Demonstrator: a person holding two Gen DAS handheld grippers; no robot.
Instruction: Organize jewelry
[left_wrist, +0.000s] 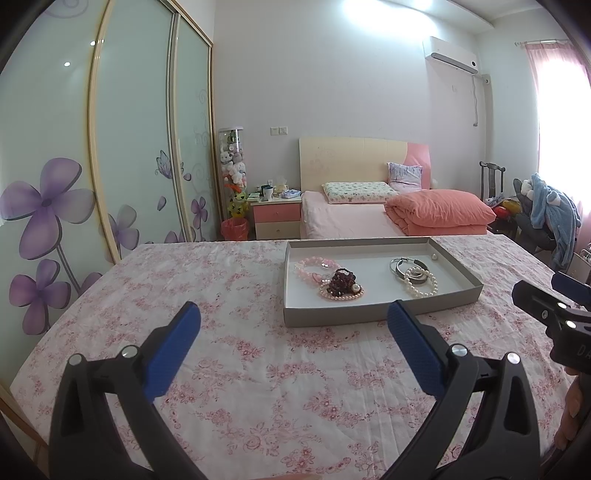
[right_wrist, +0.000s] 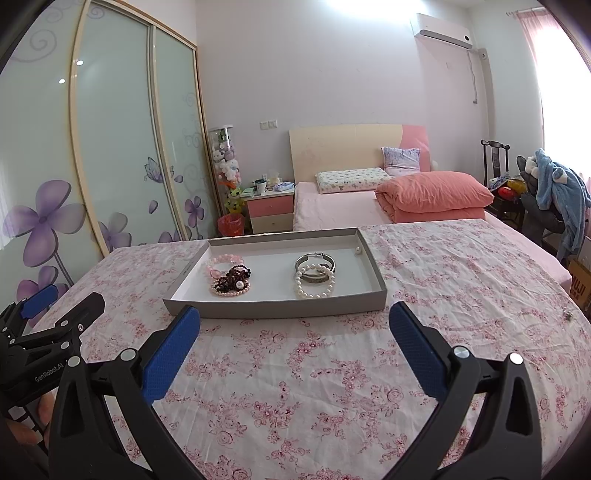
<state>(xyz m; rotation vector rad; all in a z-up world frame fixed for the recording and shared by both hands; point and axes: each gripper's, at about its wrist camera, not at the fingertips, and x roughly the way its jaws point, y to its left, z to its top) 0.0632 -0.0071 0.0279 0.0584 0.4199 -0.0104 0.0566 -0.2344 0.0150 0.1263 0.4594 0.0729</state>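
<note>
Jewelry tray (right_wrist: 273, 308) lies just beyond both wide-open, empty grippers: left (left_wrist: 293, 319), right (right_wrist: 294, 319).

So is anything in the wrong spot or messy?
Yes. One tiny silvery piece lies alone on the flowery cloth, far to the right of the grey tray holding the other jewelry. Inside the tray, the dark bead bracelet is heaped on a pink pearl one.
</note>
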